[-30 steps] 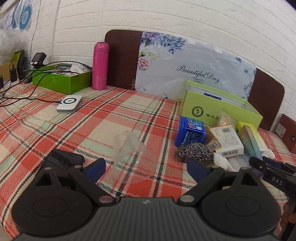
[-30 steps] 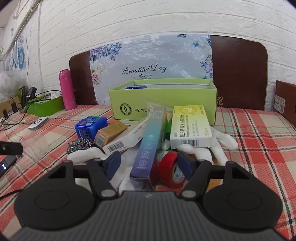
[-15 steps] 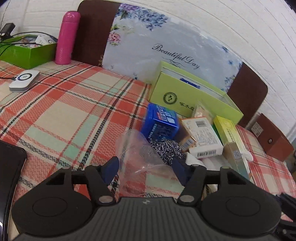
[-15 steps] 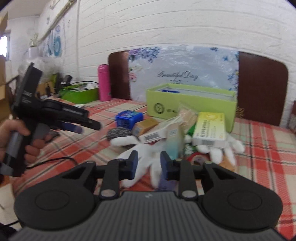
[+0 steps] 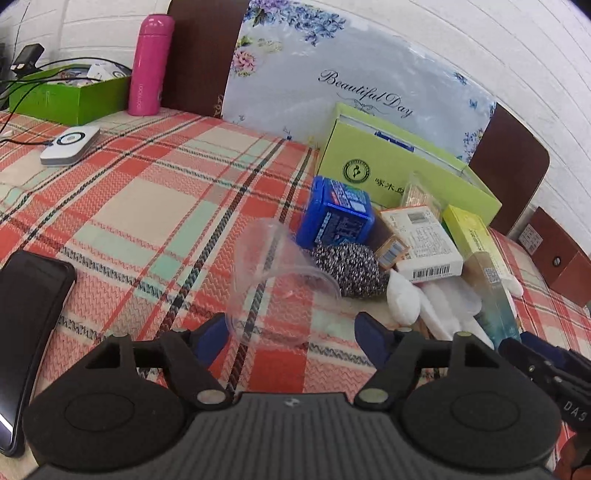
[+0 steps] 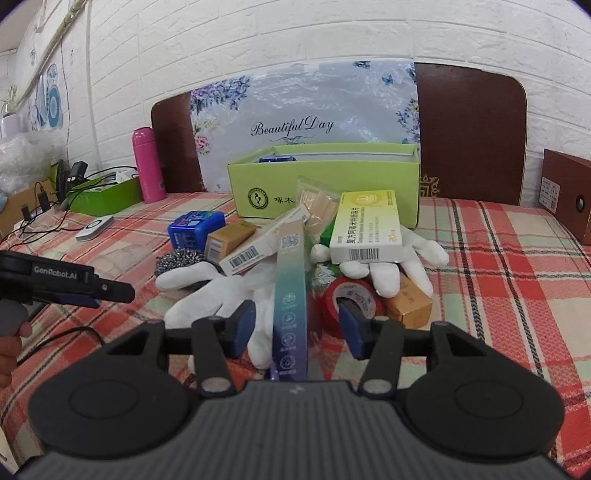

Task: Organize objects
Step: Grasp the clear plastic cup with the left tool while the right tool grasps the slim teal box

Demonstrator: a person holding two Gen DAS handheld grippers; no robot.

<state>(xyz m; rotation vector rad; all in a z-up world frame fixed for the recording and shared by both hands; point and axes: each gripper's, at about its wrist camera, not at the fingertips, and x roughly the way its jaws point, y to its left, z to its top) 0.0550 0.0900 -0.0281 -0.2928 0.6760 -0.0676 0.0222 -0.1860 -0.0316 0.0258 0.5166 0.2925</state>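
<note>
Plaid cloth (image 5: 155, 206) in red, cream and green is covering the table under both grippers. Nearest, the left gripper (image 5: 291, 332) is hanging with its jaws wide, having just been opening; a clear plastic cup (image 5: 277, 280) is lying on its side between the blue pads, and neither pad is pressing on it. The right gripper (image 6: 297, 326) is standing partly apart, its jaws having just been opening too, with a long teal-to-purple box (image 6: 291, 306) lying between the pads, free of both. White gloves (image 6: 207, 291) and a red tape roll (image 6: 351, 299) are lying just beyond. Further on, a steel scourer (image 5: 351, 269), a blue box (image 5: 338, 219) and several medicine cartons (image 6: 364, 227) are crowding together before an open lime-green box (image 6: 325, 192). Farthest, a pink flask (image 5: 149, 66) is standing against the white brick wall (image 6: 295, 33).
</note>
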